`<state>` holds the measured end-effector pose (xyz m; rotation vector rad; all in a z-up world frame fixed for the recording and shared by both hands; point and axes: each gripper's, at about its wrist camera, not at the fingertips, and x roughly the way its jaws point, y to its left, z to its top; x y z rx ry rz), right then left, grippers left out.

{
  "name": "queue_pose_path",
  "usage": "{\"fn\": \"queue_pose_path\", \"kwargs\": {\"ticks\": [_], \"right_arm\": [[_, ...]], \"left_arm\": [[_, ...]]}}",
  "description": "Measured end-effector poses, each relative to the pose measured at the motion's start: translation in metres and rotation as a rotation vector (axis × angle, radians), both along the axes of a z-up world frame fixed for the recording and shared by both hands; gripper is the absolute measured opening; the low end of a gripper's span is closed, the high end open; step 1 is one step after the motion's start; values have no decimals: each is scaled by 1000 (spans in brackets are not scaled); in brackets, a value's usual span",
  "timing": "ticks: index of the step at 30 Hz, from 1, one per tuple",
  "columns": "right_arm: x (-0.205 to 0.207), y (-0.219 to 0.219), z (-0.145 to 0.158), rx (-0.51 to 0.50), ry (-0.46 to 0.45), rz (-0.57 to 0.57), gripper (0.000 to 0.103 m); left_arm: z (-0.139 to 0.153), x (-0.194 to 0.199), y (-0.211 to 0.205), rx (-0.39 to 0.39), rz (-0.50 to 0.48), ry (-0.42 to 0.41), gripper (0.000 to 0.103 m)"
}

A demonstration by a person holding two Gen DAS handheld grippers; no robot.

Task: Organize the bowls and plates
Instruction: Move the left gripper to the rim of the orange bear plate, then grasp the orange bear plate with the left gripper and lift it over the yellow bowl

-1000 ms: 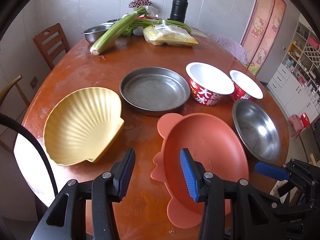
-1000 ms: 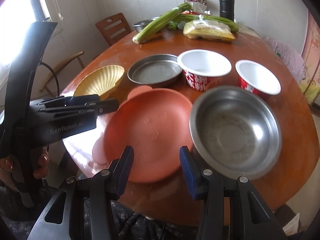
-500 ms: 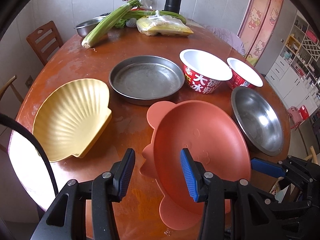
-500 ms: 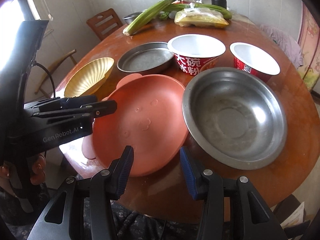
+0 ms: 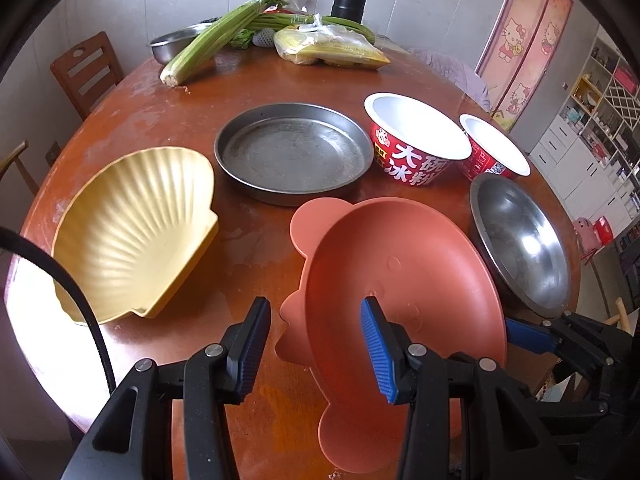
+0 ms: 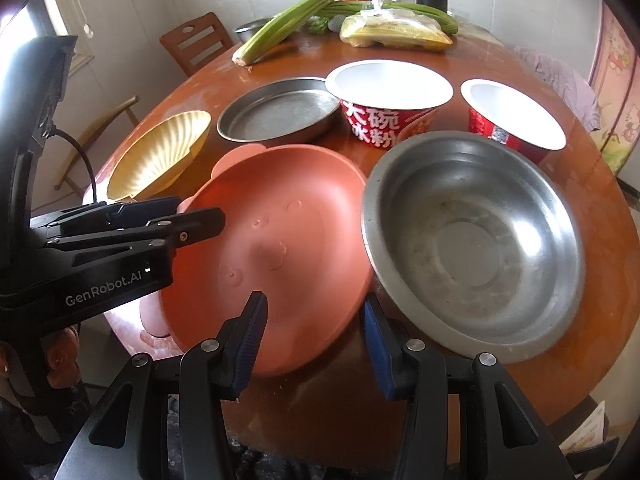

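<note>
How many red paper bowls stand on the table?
2. The larger red bowl stands right of the flat metal pan; the smaller red bowl stands to its right, behind the steel bowl. None seems hidden.

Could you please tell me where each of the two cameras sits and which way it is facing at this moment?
Left wrist: on the left gripper, angled down over the orange bear-eared plate and yellow shell-shaped dish; the right gripper shows at the right edge.
Right wrist: on the right gripper, angled down at the plate's near edge beside the round steel bowl; the left gripper and fingers show left.
Shared: plate, bowl, dish.
</note>
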<state>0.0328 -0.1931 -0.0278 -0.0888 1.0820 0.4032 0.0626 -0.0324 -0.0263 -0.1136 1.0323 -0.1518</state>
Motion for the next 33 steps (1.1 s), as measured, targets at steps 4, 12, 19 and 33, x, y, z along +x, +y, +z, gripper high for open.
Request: {"fn": "queue_pose_path", "kwargs": {"ticks": [4,12,19,33], "right_arm": [[2,7,-5,-25,-10,8,50],[1,20,-5,-48,-18,36,51],[-7,34,6,-55,-53,69,51],[7,93,26,-46,-93,172,51]], "left_arm": [[-4,2,-1,-9,-2,11,46],[-2,0,7,-1,22,0,41],[12,-10,22,6,48,-36,41],[33,-13,82,30,173,-97,41]]}}
